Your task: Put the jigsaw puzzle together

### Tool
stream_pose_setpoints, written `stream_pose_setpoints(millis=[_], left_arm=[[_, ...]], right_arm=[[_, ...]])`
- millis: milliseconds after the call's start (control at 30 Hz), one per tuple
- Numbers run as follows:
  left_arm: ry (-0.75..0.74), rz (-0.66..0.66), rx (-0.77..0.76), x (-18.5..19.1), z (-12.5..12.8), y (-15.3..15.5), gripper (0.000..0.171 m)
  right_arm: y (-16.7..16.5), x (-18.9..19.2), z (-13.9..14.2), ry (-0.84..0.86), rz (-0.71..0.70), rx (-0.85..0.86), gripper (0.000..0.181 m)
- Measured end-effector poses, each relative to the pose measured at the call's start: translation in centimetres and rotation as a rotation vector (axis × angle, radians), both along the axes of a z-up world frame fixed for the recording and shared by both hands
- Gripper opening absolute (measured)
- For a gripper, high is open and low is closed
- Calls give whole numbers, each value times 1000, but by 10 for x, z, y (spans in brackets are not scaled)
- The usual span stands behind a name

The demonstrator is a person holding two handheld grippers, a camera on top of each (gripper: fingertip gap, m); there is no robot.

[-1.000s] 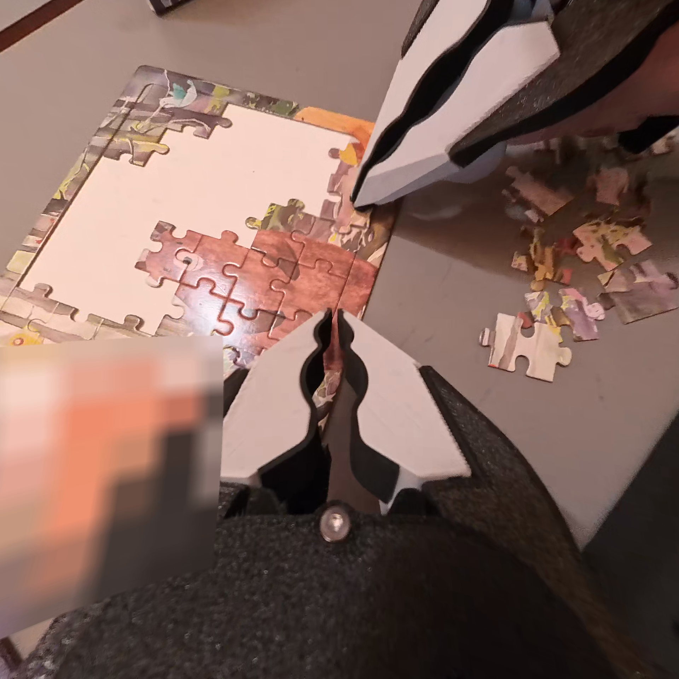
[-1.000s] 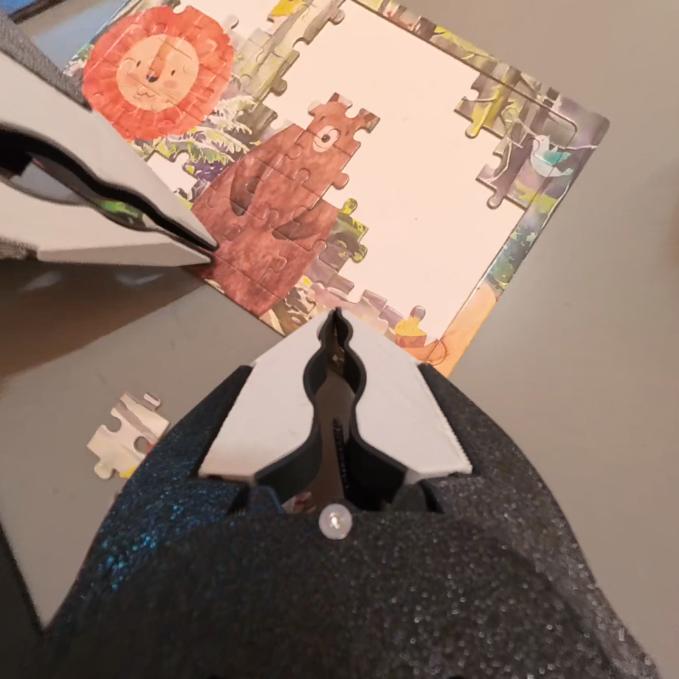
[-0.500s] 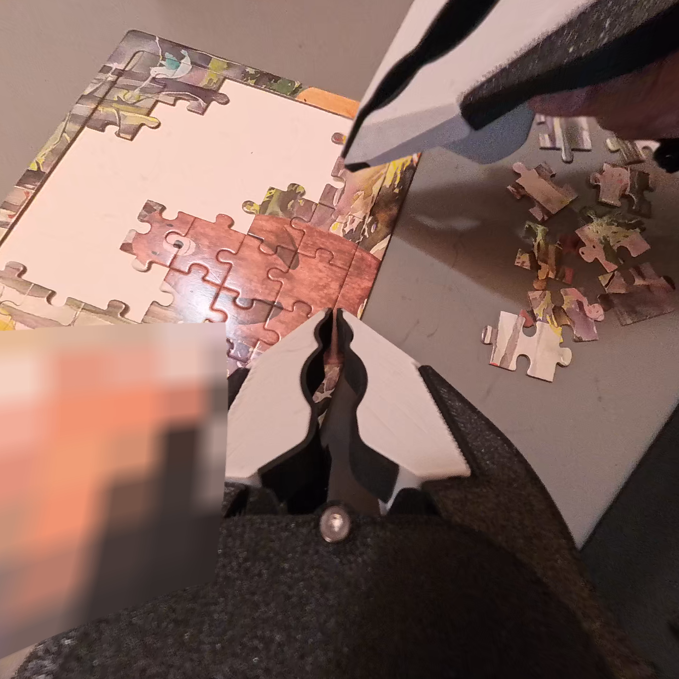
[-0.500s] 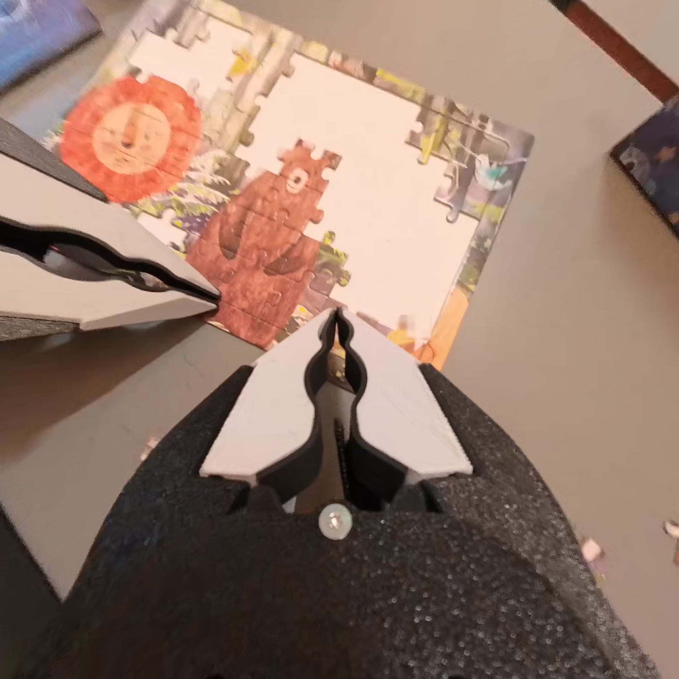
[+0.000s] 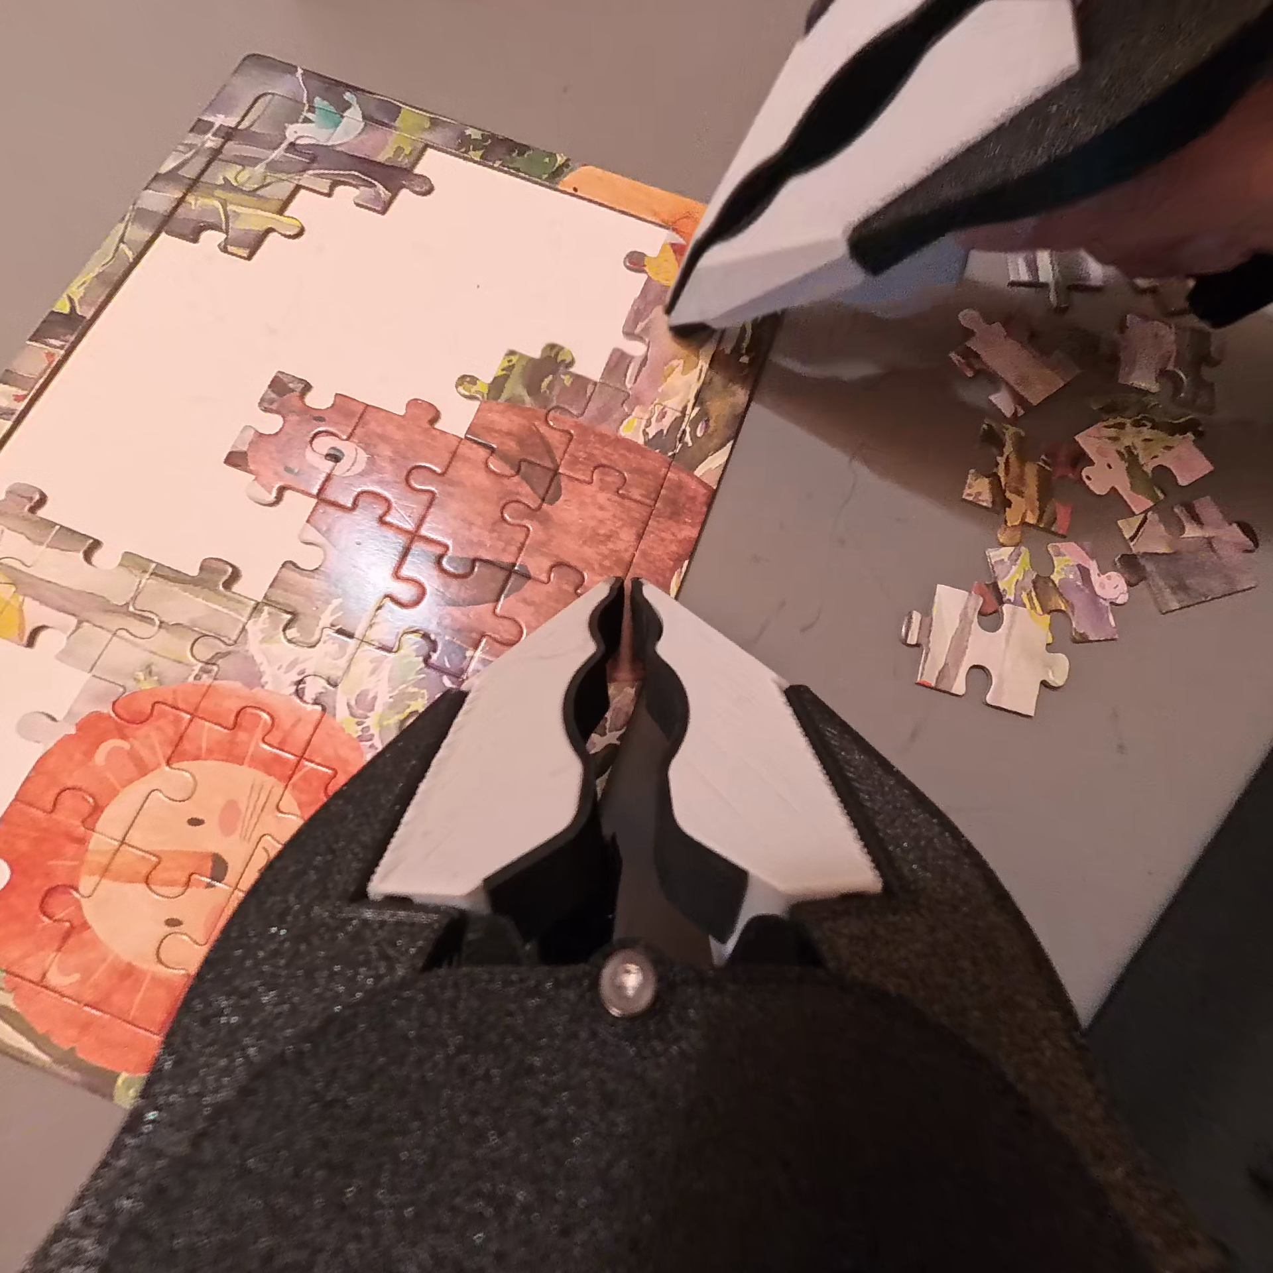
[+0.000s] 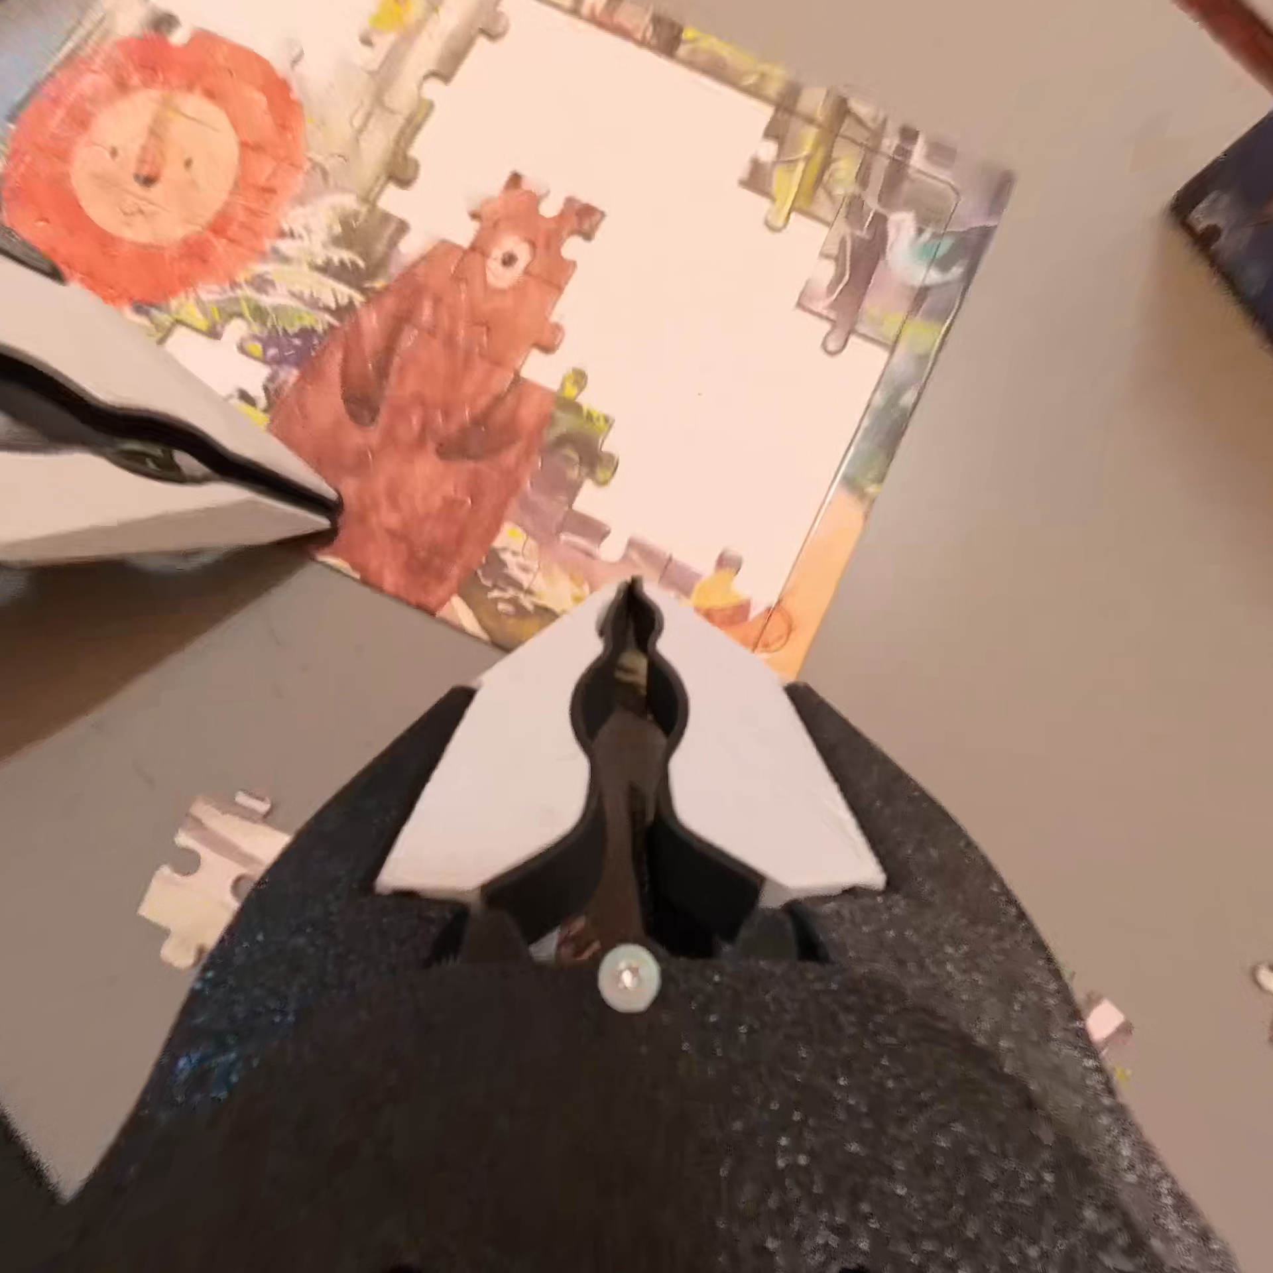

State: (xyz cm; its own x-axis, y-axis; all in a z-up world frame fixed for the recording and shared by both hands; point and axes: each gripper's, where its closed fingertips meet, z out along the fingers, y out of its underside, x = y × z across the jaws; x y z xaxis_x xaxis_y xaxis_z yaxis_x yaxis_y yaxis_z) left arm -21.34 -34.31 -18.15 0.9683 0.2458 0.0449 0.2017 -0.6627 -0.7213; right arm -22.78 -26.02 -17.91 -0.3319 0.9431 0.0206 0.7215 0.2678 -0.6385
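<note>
The jigsaw board (image 5: pixel 344 310) lies on the grey table, partly filled: an orange lion (image 5: pixel 158 847), a brown bear (image 5: pixel 482 496) and border pieces are in place, and the middle is bare white. My left gripper (image 5: pixel 625 585) is shut and empty, its tips at the board's near edge below the bear. My right gripper (image 5: pixel 678 320) is shut over the board's right edge near the orange corner. In the right wrist view the right gripper (image 6: pixel 632 585) is shut above that same edge of the board (image 6: pixel 654 241). The left gripper (image 6: pixel 334 510) points in from the left beside the bear (image 6: pixel 427 427).
Several loose pieces (image 5: pixel 1102 496) lie scattered to the right of the board, a pale one (image 5: pixel 985 654) nearest. It also shows in the right wrist view (image 6: pixel 207 875). The table edge (image 5: pixel 1136 930) runs close behind them. A dark flat object (image 6: pixel 1233 207) lies beyond the board. Left tips to right tips: about 9 cm.
Both grippers stay shut. The right gripper pulled back from the board's edge, then came in close again. The left gripper has barely moved.
</note>
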Motion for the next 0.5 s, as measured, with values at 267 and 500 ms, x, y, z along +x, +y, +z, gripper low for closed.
stream_pose_setpoints(millis=[267, 500], left_arm=[[2, 0, 1, 0, 0, 0, 1], [6, -1, 2, 0, 0, 0, 1]], right_arm=[[7, 0, 32, 103, -13, -38, 0], [4, 5, 1, 4, 10, 8, 0]])
